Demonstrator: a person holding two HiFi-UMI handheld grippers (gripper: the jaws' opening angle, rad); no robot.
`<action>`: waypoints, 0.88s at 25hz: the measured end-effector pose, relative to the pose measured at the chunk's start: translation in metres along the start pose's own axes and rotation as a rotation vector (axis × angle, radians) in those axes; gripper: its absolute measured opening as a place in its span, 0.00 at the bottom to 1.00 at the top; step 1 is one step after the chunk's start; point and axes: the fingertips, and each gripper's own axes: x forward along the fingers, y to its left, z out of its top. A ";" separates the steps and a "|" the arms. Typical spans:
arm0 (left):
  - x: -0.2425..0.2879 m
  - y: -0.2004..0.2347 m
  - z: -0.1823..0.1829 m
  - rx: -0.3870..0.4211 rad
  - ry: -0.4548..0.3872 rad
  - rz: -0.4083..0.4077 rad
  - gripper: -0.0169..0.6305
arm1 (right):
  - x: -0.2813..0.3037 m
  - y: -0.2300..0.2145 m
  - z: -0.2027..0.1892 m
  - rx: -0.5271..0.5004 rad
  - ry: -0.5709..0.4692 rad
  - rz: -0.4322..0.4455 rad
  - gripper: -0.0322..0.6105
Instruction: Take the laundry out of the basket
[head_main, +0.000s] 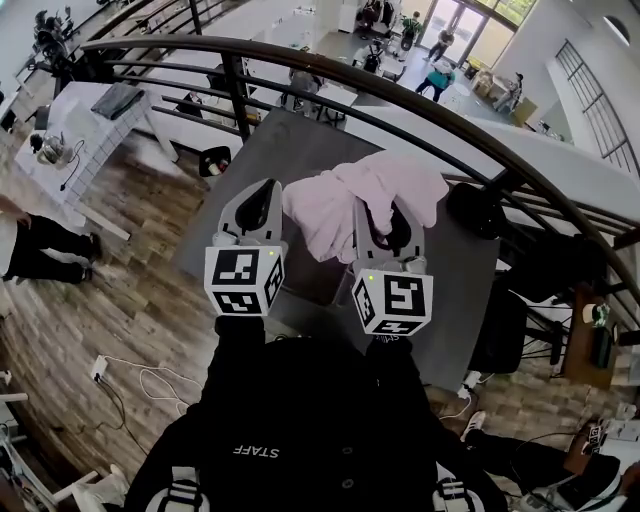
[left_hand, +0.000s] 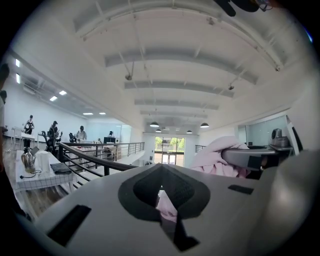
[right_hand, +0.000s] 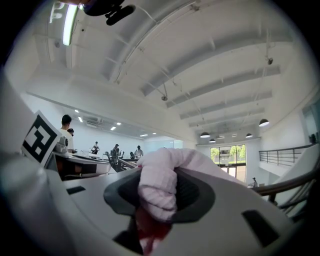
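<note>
A pale pink garment (head_main: 340, 215) hangs bunched between my two raised grippers, above a dark grey table (head_main: 300, 150). My right gripper (head_main: 385, 215) is shut on a thick fold of it; in the right gripper view the pink garment (right_hand: 160, 170) bulges out over the right gripper (right_hand: 155, 200) and its closed jaws. My left gripper (head_main: 258, 205) sits at the cloth's left edge. Its jaws are together, and in the left gripper view a small strip of pink shows between them at the left gripper (left_hand: 165, 200). More of the garment (left_hand: 215, 155) shows to the right. No basket is in view.
A curved black railing (head_main: 400, 90) runs just beyond the table, with a lower floor and people far below. A black chair (head_main: 500, 330) stands at the table's right. A black round object (head_main: 475, 210) lies near the table's right edge.
</note>
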 end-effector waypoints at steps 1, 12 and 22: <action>0.000 -0.001 -0.001 0.001 0.000 -0.001 0.02 | 0.000 0.000 -0.001 0.000 0.001 -0.002 0.27; -0.001 -0.013 -0.006 0.021 0.008 -0.002 0.02 | -0.004 0.000 -0.001 0.006 -0.014 0.002 0.28; -0.002 -0.014 -0.006 0.018 0.007 -0.001 0.02 | -0.005 -0.001 -0.002 -0.003 -0.014 -0.002 0.28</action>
